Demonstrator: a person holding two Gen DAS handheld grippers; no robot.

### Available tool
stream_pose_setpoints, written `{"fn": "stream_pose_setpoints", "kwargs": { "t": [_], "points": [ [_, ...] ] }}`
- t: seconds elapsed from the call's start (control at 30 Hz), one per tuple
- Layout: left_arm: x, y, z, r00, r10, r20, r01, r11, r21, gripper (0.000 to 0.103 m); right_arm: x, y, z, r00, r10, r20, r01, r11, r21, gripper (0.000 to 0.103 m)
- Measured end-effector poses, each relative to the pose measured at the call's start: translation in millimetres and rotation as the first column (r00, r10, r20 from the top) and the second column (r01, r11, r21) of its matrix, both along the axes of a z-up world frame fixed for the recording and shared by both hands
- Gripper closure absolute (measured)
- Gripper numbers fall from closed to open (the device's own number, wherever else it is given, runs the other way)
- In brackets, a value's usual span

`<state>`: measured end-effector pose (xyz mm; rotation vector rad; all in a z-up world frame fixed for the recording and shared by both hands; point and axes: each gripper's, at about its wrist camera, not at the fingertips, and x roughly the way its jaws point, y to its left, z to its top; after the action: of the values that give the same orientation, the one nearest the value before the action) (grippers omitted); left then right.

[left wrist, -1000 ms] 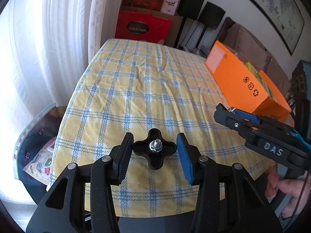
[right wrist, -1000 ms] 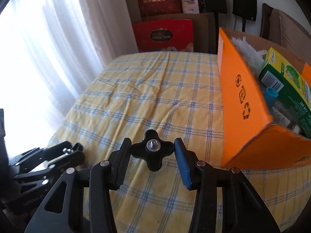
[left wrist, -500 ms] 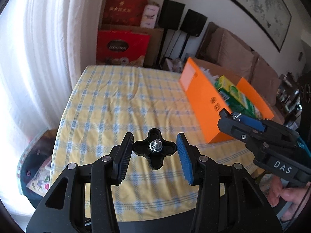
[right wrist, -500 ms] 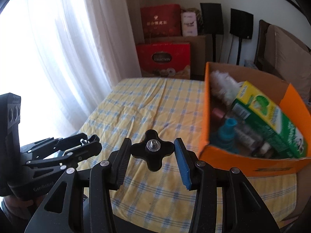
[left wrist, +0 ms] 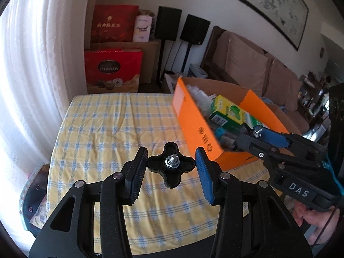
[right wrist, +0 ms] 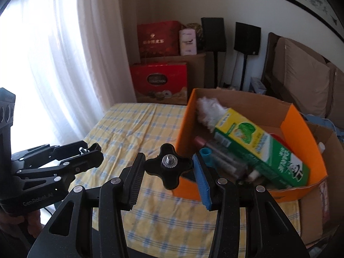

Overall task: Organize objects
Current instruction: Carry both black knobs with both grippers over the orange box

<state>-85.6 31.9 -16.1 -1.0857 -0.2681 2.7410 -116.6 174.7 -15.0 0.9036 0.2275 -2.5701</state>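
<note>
From left to right we list: white curtain (right wrist: 71,49); left gripper (left wrist: 172,163), jaws partly apart with nothing held, above the yellow checked tablecloth (left wrist: 111,133); right gripper (right wrist: 168,163), likewise partly apart and empty. Next we record the orange cardboard box (right wrist: 298,126) on the cloth's right side. It holds a green-and-yellow carton (right wrist: 260,148), white fluff (right wrist: 206,111) and a teal-capped bottle (right wrist: 206,153).
</note>
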Motion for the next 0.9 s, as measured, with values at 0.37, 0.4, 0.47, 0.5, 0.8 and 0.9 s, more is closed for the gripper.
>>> {"fn": "stream_pose_setpoints", "kwargs": {
  "t": [0.37,0.4,0.47,0.5,0.8,0.9],
  "points": [
    [-20.8,51.7,18.0,0.997,-0.071,-0.027,0.070,0.997,-0.027,0.060,-8.6,38.5,11.4,0.997,-0.077,-0.026,0.077,0.997,0.003,0.057],
    [-22.4,55.4,18.2,0.997,-0.075,-0.027,0.074,0.997,-0.029,0.060,-9.8,43.0,11.9,0.996,-0.084,-0.024,0.084,0.996,0.003,0.057],
    [-27.0,65.3,18.6,0.996,-0.091,-0.023,0.091,0.995,-0.030,0.060,-11.8,52.6,13.5,0.995,-0.099,-0.022,0.099,0.995,0.001,0.057],
    [-29.2,69.9,18.2,0.995,-0.099,-0.020,0.098,0.995,-0.028,0.060,-13.2,57.3,13.8,0.994,-0.107,-0.021,0.107,0.994,-0.001,0.057],
    [-56.4,106.8,4.1,0.987,-0.156,0.026,0.156,0.988,0.005,0.060,-35.0,101.0,8.1,0.985,-0.172,0.034,0.173,0.984,-0.046,0.057],
    [-66.2,114.8,-4.1,0.986,-0.163,0.047,0.163,0.987,0.011,0.060,-43.7,109.1,3.7,0.982,-0.184,0.053,0.186,0.981,-0.053,0.057]
  ]
}}
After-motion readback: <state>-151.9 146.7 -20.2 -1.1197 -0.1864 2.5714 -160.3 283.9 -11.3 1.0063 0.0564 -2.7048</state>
